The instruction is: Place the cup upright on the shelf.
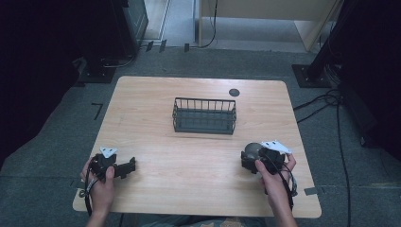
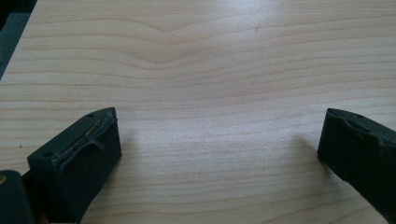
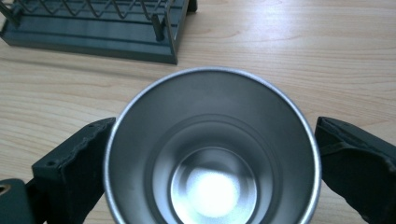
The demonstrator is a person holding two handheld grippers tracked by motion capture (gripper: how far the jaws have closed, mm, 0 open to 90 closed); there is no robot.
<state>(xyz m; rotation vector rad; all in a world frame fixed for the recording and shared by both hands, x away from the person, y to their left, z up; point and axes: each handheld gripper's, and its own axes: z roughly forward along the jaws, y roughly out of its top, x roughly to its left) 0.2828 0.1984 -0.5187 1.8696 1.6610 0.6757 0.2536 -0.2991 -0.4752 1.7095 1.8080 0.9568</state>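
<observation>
One cup (image 3: 212,154) apparently clamped in right gripper (image 3: 212,158); left gripper (image 2: 219,149) apart; one basket (image 1: 204,116).

Steel cup (image 3: 212,158) between fingers (image 3: 74,172), near rack (image 3: 93,28).

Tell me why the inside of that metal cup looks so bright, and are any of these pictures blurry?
In the right gripper view, the metal cup has a glare spot on its shiny bottom, likely an overhead light reflected. In the left gripper view, the table shows a soft sheen and faint shadows beside the jaws. The high view is dim and grainy, with dark corners; the basket stays readable.
</observation>
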